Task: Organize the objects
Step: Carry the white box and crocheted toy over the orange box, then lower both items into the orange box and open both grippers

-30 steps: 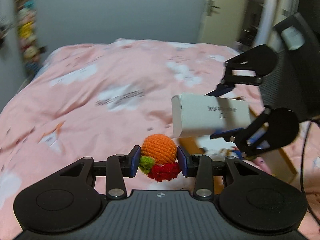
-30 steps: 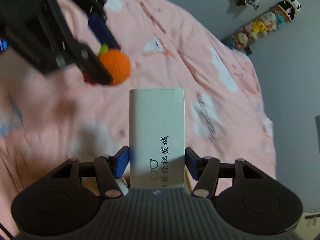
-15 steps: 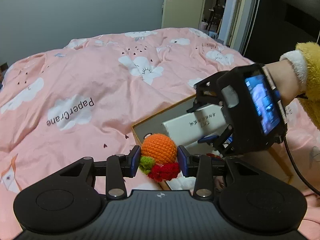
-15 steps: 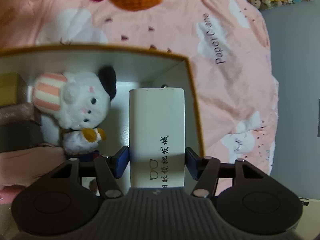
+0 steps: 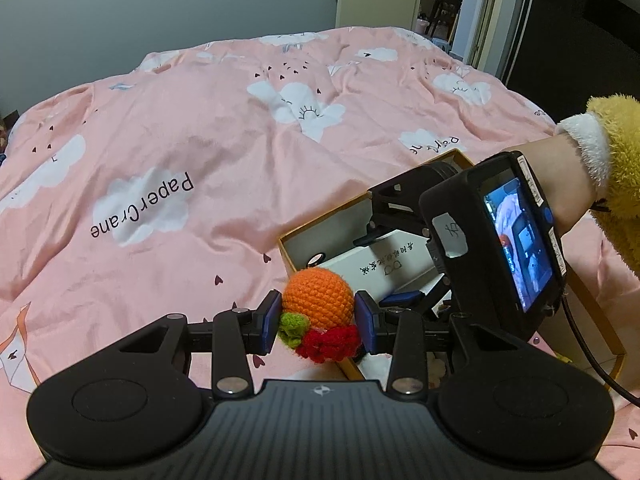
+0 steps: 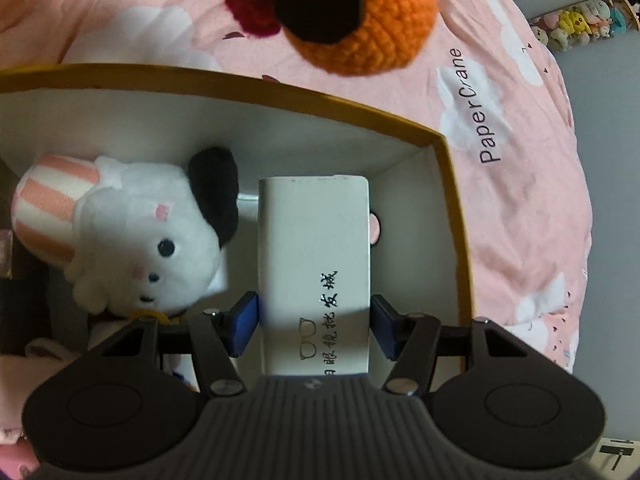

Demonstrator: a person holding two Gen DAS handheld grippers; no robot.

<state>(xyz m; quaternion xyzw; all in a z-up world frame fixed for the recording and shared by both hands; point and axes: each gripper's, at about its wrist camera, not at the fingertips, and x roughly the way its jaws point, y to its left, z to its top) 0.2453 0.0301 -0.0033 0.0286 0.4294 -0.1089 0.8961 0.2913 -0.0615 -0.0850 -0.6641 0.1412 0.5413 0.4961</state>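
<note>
Our right gripper (image 6: pixel 314 326) clasps the white glasses case (image 6: pixel 314 264), seemingly lowering it into the box (image 6: pixel 450 184) at frame centre; our left gripper (image 5: pixel 316 318) grips the crocheted orange (image 5: pixel 318 300), waiting.

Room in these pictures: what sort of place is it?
Most likely a bedroom in a home. A pink quilt printed with clouds covers a wide bed, a shelf of plush toys hangs on the grey wall, and an open door leads to another room.
</note>
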